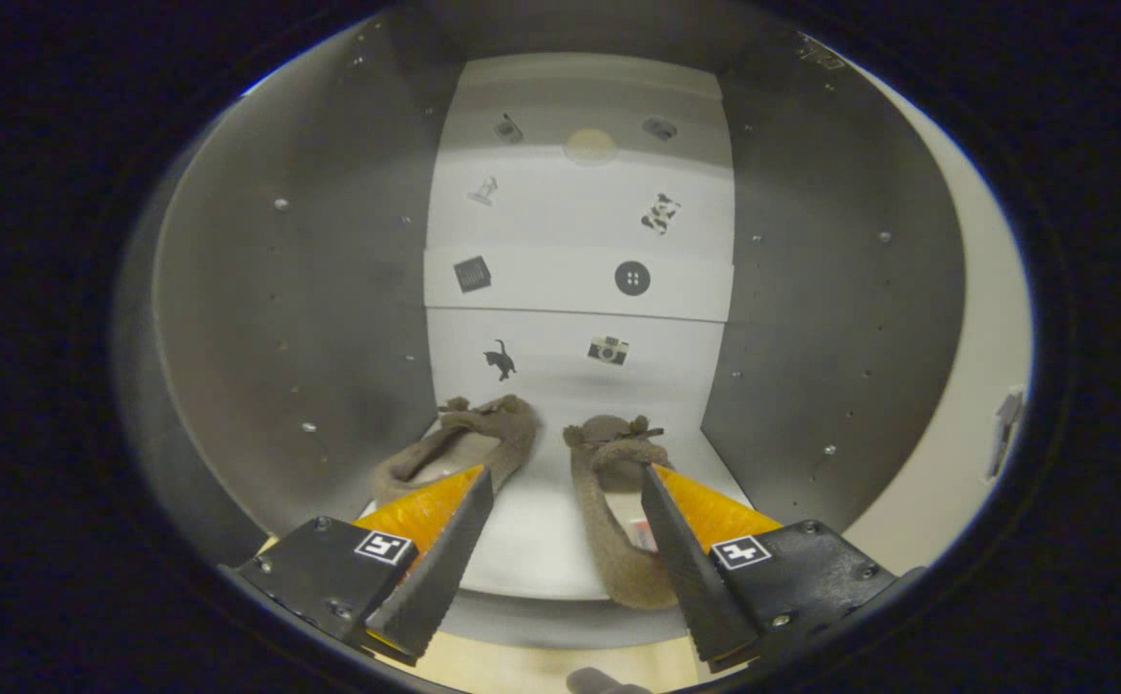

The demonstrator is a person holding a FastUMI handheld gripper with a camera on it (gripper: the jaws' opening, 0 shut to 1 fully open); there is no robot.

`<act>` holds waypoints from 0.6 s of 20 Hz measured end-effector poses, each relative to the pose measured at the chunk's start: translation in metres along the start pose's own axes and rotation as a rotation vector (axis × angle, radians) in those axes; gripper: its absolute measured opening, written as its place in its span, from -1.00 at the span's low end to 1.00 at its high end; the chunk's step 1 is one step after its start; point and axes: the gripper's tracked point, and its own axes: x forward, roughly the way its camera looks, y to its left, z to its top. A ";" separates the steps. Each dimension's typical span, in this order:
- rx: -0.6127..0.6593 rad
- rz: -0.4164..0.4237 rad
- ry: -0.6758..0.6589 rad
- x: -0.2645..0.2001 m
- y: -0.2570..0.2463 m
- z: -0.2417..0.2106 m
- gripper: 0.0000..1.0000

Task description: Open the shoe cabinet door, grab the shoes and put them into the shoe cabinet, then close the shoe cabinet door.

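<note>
I am looking straight into the open white shoe cabinet point(811, 318), and my gripper point(568, 490) is hanging at its mouth with the fingers spread apart, grasping nothing. The two brown fuzzy slippers point(468, 443) are lying on the white bottom shelf point(531, 540), toes to 12 o'clock. One slipper is sitting at 11 o'clock, behind my left finger; the other point(608, 501) is lying at 1 o'clock, just beside my right finger. Small dark picture stickers point(632, 278) are showing on the white back panels beyond the slippers.
</note>
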 end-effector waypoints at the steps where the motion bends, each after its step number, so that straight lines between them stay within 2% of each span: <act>1: -0.002 0.021 -0.017 -0.017 0.006 0.003 0.96; 5: -0.017 0.082 -0.117 -0.109 0.023 0.021 0.97; 9: -0.023 0.080 -0.181 -0.207 0.016 0.022 1.00; 12: -0.025 0.041 -0.221 -0.273 0.002 0.017 1.00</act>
